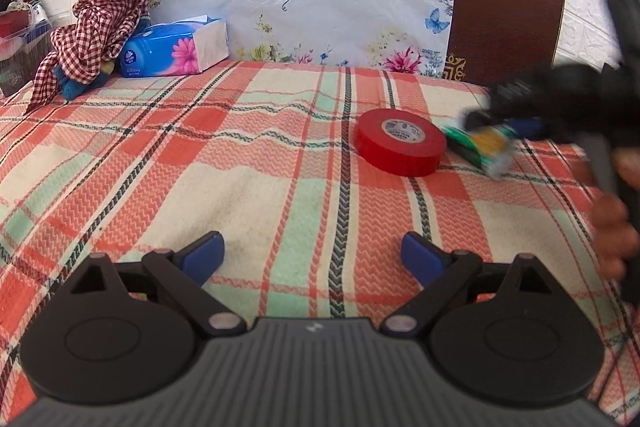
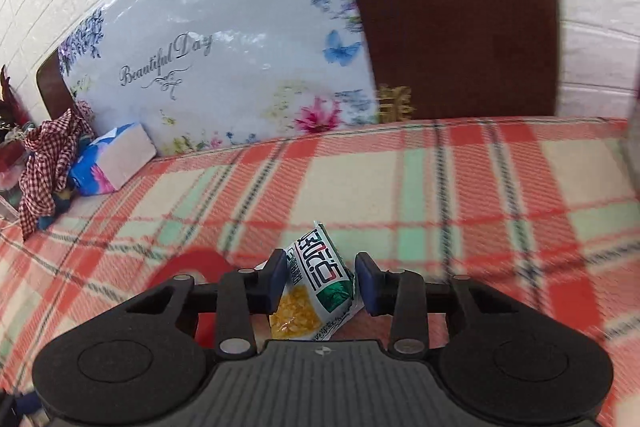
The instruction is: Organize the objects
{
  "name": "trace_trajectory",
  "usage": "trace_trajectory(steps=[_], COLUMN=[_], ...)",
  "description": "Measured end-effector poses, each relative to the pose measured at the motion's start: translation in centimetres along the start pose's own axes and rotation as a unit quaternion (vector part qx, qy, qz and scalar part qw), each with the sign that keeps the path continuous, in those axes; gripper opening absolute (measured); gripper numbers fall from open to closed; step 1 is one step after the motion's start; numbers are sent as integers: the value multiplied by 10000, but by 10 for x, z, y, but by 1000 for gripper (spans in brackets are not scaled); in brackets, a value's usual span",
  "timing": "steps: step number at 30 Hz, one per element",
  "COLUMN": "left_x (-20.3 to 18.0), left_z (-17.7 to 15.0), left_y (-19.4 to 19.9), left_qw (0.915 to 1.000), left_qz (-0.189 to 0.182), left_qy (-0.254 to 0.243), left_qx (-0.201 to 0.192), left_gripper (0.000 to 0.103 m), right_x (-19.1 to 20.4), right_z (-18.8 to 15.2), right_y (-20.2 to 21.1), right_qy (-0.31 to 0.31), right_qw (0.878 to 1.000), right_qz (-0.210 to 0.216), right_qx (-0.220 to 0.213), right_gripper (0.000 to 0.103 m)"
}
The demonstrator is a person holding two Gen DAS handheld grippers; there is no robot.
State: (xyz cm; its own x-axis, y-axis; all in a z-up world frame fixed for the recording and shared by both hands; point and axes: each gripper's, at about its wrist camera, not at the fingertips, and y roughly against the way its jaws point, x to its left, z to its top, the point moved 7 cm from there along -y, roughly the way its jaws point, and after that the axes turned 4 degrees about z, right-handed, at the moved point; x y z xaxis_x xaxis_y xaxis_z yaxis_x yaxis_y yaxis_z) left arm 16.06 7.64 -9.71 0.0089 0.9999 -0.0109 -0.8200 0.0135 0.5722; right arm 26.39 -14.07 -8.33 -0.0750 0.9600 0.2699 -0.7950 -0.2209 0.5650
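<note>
Red tape (image 1: 401, 141) lies flat on the checked blanket (image 1: 240, 167), and just beside it, on its right, the green and yellow packet (image 1: 482, 146) sits between the fingers of the right gripper (image 2: 321, 281). From the wrist view, the left pad (image 2: 276, 279) looks to touch the packet (image 2: 316, 287), while a thin gap shows at the other pad. So the jaws are narrowed around it, but I cannot tell whether they truly pinch it or whether it is lifted off the cloth; the blur hides that.

The left gripper (image 1: 313, 259) hovers low over bare blanket, jaws spread wide, holding nothing.

I'd judge the tidying as barely begun: tape and packet are both out in the middle, and no obvious place for them shows.

There is plenty of open blanket ahead and to the left. The far left corner is crowded with a tissue box (image 1: 176, 49) and a gingham cloth (image 1: 96, 27), and the headboard (image 1: 504, 7) closes off the back. The tape sits close enough to the packet to be nudged.
</note>
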Motion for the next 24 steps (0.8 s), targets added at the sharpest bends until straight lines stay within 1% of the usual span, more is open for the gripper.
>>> trace_trajectory(steps=[3, 5, 9, 11, 13, 14, 15, 16, 19, 22, 24], left_x=[-1, -1, -2, -3, -4, -4, -5, -5, -7, -7, -8], left_z=[0, 0, -1, -1, -1, -1, -1, -1, -2, -2, -2], left_y=[0, 0, 0, 0, 1, 0, 0, 0, 1, 1, 2], left_qw=[10000, 10000, 9999, 9998, 9997, 9997, 9996, 9996, 9993, 9990, 9988], left_qz=[17, 32, 70, 95, 119, 132, 149, 166, 222, 264, 317], left_qy=[-24, -47, -112, -159, -191, -207, -224, -244, -302, -348, -380], left_qx=[2, 4, 10, 12, 18, 22, 25, 26, 26, 31, 34], left_gripper=[96, 97, 97, 97, 97, 97, 98, 98, 98, 98, 98], right_x=[-24, -41, -82, -98, -108, -112, -116, -120, -126, -130, -136], right_z=[-15, -29, -59, -73, -82, -85, -87, -88, -94, -107, -120], right_y=[33, 63, 121, 146, 167, 177, 188, 198, 215, 216, 212], right_qy=[-99, -121, -546, -745, -863, -903, -930, -930, -822, -472, -446], right_qw=[9996, 9988, 9962, 9941, 9932, 9930, 9921, 9911, 9905, 9911, 9905], right_qz=[-267, -447, -658, -756, -723, -670, -696, -757, -854, -1083, -1193], right_qx=[-92, -148, -183, -224, -290, -351, -464, -581, -695, -606, -510], right_gripper=[36, 36, 38, 43, 56, 60, 64, 64, 65, 68, 69])
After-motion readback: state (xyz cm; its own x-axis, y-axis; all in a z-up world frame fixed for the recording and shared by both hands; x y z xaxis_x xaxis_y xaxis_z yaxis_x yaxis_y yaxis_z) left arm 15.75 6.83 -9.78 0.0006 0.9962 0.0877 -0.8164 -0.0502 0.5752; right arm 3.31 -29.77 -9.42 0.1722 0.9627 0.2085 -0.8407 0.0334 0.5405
